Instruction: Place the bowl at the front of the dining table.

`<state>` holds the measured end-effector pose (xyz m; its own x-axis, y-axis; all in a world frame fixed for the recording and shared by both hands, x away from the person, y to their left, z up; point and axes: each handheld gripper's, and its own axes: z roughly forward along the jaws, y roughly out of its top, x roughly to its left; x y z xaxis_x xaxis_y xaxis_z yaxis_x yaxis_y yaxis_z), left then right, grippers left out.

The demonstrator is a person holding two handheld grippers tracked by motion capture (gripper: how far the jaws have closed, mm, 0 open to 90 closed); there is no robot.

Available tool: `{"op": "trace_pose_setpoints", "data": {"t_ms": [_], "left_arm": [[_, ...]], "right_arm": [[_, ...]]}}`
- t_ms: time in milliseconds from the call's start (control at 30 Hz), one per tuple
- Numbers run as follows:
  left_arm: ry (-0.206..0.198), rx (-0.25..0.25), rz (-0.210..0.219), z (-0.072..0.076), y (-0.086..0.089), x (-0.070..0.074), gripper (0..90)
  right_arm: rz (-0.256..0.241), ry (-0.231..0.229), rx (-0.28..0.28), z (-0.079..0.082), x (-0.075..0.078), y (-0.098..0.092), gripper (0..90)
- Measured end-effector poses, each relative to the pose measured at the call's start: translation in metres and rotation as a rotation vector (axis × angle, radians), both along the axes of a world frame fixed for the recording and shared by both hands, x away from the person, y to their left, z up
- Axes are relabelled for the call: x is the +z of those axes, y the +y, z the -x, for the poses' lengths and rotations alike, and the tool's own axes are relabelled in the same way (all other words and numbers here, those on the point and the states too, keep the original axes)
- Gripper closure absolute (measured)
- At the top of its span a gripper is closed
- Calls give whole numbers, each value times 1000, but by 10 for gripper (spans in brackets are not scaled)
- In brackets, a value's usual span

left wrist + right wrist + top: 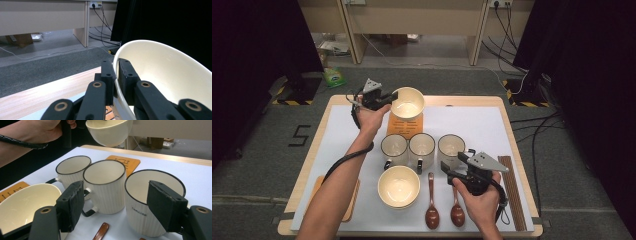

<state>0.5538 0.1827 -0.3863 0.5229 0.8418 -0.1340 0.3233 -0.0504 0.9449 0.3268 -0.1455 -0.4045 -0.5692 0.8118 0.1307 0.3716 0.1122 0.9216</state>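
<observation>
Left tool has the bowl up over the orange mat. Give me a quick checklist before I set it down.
1. Left tool grip on raised bowl rim, one jaw inside, one outside: ok.
2. Bowl off the table, as the right gripper view shows: ok.
3. Orange mat bare beneath the bowl: ok.
4. Bowl level: cannot tell.
5. Right tool open, near the right mug, not holding it: ok.
6. Three mugs apart from the mat: ok.

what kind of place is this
Probably a lab or studio set up for recording table work: black curtains at both sides, hazard-taped stand feet on carpet, and cables running to a wall socket.
</observation>
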Motion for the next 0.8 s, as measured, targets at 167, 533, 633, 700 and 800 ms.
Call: {"op": "trace_pose_setpoints", "data": {"t_ms": [167,533,633,700,800], "left_arm": [[20,8,-2,-5,0,-6,827],[82,13,-10,-19,0,-22,827],[93,14,-15,-23,0,-26,827],[103,16,-24,-25,-1,-29,827],[125,29,-33,-28,-1,-35,827]], "right_arm": [[2,4,1,-1,-1,0,306],[3,0,3,-1,-1,0,306],[2,0,5,0,0,0,306],[3,0,5,0,0,0,306],[3,1,2,0,0,-1,306]]}}
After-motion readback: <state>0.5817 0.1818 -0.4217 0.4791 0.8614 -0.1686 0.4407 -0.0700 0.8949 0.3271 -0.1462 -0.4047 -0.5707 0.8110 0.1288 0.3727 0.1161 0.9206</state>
